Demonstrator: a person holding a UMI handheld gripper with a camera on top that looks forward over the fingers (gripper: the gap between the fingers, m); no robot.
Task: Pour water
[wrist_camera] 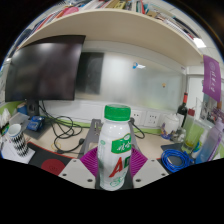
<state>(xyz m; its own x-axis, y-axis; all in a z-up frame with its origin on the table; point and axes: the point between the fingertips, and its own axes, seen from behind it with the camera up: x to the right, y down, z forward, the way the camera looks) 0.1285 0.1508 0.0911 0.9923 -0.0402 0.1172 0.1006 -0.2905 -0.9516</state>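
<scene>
Gripped mid-body between the pink pads of the hand-held gripper (115,168), a capped plastic bottle (115,148) looks light, smooth, likely slippery and slightly squashable.

I am looking into an office or lab workspace. A large dark flat monitor (48,68) stands at ten o'clock on the cluttered white worktop (75,140), with tangled black cables (65,135) lying at nine o'clock. A coil of blue cable (176,158) sits at four o'clock, and a long white shelf (120,25) crammed with items runs across twelve o'clock.
</scene>
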